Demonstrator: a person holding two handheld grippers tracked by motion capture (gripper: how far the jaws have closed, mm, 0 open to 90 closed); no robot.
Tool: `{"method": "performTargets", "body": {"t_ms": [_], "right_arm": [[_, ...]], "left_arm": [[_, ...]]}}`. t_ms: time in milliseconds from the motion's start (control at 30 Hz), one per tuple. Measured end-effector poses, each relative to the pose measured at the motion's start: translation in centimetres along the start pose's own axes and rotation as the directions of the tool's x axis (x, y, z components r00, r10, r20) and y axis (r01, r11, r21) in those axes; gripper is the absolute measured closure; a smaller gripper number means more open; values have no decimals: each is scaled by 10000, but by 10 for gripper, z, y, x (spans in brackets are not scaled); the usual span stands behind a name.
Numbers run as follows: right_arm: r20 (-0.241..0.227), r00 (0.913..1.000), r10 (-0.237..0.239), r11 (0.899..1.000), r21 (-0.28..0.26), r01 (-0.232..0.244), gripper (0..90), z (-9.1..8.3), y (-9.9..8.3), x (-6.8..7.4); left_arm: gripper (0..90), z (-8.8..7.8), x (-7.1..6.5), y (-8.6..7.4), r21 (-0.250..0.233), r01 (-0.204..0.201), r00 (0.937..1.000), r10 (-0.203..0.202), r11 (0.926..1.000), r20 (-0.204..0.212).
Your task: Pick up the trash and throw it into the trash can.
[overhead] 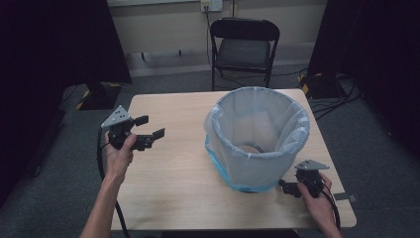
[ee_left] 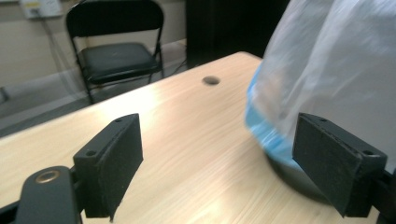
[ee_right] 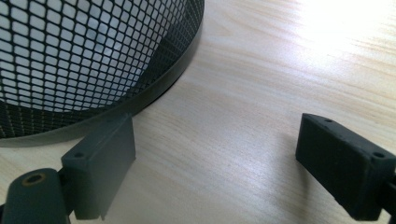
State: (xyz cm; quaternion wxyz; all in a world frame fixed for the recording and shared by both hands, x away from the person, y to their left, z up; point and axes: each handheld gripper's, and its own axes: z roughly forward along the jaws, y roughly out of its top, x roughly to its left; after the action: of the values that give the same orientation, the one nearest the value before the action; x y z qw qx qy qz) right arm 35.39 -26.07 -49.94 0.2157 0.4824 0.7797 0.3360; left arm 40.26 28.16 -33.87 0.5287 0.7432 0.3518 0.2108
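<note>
A black mesh wastebasket [overhead: 257,134] lined with a white and blue plastic bag stands on the right half of the wooden table [overhead: 173,183]. My left gripper [overhead: 151,126] is held above the table's left side, a good way from the basket, pointing toward it. Its jaws are open with nothing between them [ee_left: 217,140], and the bag [ee_left: 336,60] hangs to the right behind one jaw. My right gripper [overhead: 286,187] is low at the basket's front right base. It is open [ee_right: 215,140] over bare wood, one jaw close beside the mesh wall [ee_right: 70,56].
A black folding chair [overhead: 244,47] stands behind the table's far edge. A small round hole [ee_left: 211,80] is in the tabletop near the far side. Dark curtains flank both sides, and cables lie on the floor at the right.
</note>
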Motion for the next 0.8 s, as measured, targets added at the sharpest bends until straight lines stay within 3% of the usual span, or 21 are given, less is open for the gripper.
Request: {"method": "performTargets", "body": {"t_ms": [167,367,533,633,700,800], "right_arm": [[1,10000,2,10000,2,-2,111,0,0,0],[0,10000,0,10000,-1,0,111,0,0,0],[1,10000,-3,10000,-1,3,111,0,0,0],[3,10000,-3,10000,1,3,111,0,0,0],[6,10000,-2,10000,0,2,111,0,0,0],[3,10000,-2,10000,0,2,111,0,0,0]], "left_arm": [[158,-6,3,-25,228,333,9988,-324,9992,-362],[158,-5,5,-57,1071,304,9936,-184,9938,-1113],[158,-6,6,-84,1406,606,9921,-441,9882,-1172],[158,-4,7,-97,2035,614,9923,-378,9771,-1176],[159,-4,6,-105,1935,640,9909,-393,9790,-1286],[158,-3,5,-118,2211,878,9897,-598,9713,-1303]]}}
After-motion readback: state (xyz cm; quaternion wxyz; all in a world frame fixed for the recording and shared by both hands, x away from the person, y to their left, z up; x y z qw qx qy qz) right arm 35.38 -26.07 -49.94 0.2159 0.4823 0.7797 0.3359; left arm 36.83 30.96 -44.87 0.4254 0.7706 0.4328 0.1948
